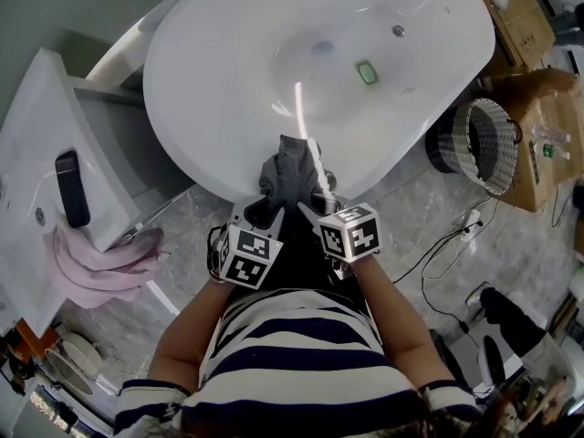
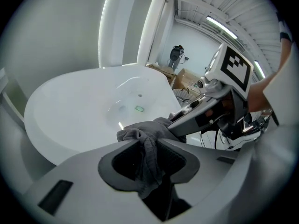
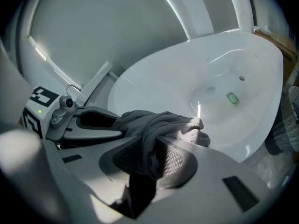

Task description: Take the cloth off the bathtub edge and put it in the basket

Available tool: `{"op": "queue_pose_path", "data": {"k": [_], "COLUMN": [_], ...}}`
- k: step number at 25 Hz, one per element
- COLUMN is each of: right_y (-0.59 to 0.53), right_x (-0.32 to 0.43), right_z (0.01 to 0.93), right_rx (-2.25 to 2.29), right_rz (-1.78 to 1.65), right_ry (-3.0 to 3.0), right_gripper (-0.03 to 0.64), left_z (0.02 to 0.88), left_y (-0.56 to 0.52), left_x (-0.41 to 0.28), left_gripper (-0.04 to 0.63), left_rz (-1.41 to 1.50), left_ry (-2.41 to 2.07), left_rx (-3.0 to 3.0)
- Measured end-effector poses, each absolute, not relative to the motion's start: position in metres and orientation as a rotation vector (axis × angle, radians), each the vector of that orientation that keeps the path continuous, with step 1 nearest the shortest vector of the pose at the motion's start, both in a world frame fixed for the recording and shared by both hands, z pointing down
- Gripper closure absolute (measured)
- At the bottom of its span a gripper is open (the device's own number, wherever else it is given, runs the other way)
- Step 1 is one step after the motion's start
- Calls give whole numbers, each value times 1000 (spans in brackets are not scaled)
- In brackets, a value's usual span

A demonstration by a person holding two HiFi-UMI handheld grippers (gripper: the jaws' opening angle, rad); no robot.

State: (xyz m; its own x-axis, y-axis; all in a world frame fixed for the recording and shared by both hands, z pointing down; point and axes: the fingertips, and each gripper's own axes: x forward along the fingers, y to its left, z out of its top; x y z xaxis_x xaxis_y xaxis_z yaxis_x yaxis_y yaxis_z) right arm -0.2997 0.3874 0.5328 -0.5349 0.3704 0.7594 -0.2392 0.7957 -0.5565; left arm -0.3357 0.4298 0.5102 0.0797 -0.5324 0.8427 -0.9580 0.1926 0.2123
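Observation:
A grey cloth (image 1: 290,167) hangs over the near rim of the white bathtub (image 1: 182,144), just in front of the person. Both grippers sit side by side at that rim. My left gripper (image 1: 260,210) is shut on the cloth's left part; in the left gripper view the cloth (image 2: 149,139) runs down between its pads (image 2: 175,157). My right gripper (image 1: 315,210) is shut on the right part, with a fold of cloth (image 3: 154,125) pinched between its pads (image 3: 173,160). The woven basket (image 1: 484,144) stands on the floor to the right of the tub.
A small green item (image 1: 367,72) and the drain (image 1: 398,31) lie in the tub's bottom. A pink towel (image 1: 91,267) hangs from a white ledge at left, where a black object (image 1: 71,188) rests. Cardboard boxes (image 1: 538,117) and cables (image 1: 447,245) lie right of the basket.

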Motion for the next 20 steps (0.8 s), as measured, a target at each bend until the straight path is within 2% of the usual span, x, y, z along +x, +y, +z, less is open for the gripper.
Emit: {"op": "queue_pose_path", "data": {"k": [10,20], "right_y": [391,383], "right_x": [-300,-297], "right_z": [524,494], "right_rx": [-34,55], "right_rz": [765,824], "right_ry": [-2055,-2156], "right_gripper": [529,534], "left_z": [507,482], "left_y": [429,420], "left_x": [-338,-338], "left_gripper": [512,520], "left_rz": [510,488], "left_ry": [-1524,-1446], "left_rx": [1506,1619]}}
